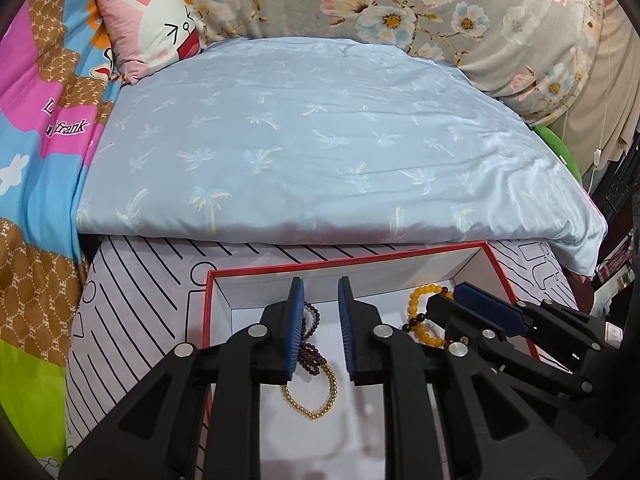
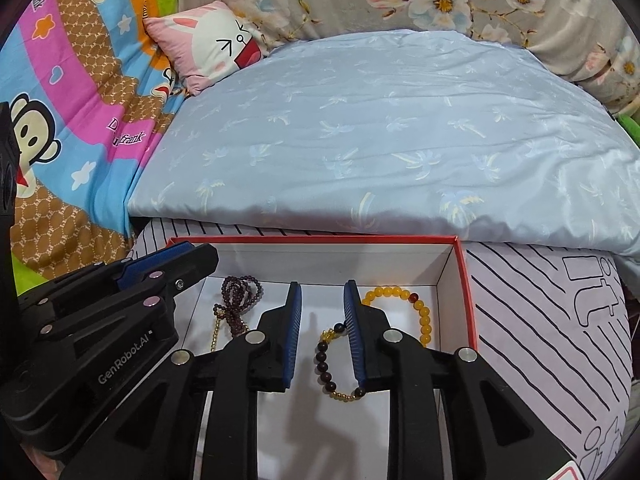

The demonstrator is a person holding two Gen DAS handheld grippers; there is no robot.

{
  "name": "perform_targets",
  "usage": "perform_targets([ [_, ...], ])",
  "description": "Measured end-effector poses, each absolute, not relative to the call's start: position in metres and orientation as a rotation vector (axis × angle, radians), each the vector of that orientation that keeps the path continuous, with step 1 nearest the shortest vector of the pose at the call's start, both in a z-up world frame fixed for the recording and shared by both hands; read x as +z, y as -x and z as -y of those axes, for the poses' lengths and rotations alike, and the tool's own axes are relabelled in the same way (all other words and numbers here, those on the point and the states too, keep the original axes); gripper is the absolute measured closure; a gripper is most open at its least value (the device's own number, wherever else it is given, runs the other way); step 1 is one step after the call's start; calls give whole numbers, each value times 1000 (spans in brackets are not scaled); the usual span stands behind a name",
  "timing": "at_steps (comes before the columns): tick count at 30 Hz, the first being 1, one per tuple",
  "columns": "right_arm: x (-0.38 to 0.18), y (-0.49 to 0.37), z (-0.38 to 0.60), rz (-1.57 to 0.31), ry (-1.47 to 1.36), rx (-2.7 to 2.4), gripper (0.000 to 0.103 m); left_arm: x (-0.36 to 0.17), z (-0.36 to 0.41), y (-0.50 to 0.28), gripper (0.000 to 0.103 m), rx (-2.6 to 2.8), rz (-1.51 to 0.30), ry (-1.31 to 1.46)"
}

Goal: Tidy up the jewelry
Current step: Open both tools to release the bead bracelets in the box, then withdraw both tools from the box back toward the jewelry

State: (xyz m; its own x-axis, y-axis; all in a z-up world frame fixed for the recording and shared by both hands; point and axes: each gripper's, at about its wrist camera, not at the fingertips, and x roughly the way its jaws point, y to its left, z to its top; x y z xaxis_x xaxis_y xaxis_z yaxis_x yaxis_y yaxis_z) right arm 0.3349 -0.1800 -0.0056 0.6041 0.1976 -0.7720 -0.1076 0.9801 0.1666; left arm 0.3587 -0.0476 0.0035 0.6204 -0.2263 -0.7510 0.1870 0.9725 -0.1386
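Bedding fills the background: a cartoon sheet [image 2: 60,128] off to the left of the red-rimmed box [image 2: 466,280], a pale blue quilt [image 2: 380,132] heaped just behind it, and a striped sheet [image 2: 540,320] beneath it. Everything is told from that box, left to right.

Over the box's left half, the left gripper [image 1: 320,320] is held pointing steeply down, its blue fingers [image 1: 297,312] seen apart with nothing pressed between them. Directly below them a dark garnet bead strand [image 1: 310,332] is seen coiled on the white floor, looped together with a gold bead chain [image 1: 316,400]; it looks as though this bundle has been let go there, judged from the gap around it.

Over the box's middle, the right gripper [image 2: 322,328] is held the same way, fingers [image 2: 295,320] apart and clamped on nothing. A bracelet of dark brown beads [image 2: 324,360] with small gold spacers lies on the floor between them, touching or passing just behind the right finger; which cannot be told.

Toward the box's right wall, an amber-yellow bead bracelet [image 2: 420,312] is laid in an open ring, one dark red bead showing in it.

All the jewelry seen is inside the box, kept in separate patches, probably so the strands are not tangled further.
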Motion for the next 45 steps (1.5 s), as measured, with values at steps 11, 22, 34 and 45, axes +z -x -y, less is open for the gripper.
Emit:
perform_targets([
  [11, 15, -299, 181, -866, -68, 162, 81, 26, 42, -331, 86, -226, -838, 49],
  [22, 41, -231, 189, -819, -79, 148, 80, 45, 34, -274, 86, -170, -803, -5],
  [34, 40, -140, 192, -821, -36, 115, 69, 38, 20, -198, 86, -123, -815, -54],
  [45, 8, -75, 200, -905, -54, 101, 69, 0, 6, -128, 85, -102, -902, -78],
])
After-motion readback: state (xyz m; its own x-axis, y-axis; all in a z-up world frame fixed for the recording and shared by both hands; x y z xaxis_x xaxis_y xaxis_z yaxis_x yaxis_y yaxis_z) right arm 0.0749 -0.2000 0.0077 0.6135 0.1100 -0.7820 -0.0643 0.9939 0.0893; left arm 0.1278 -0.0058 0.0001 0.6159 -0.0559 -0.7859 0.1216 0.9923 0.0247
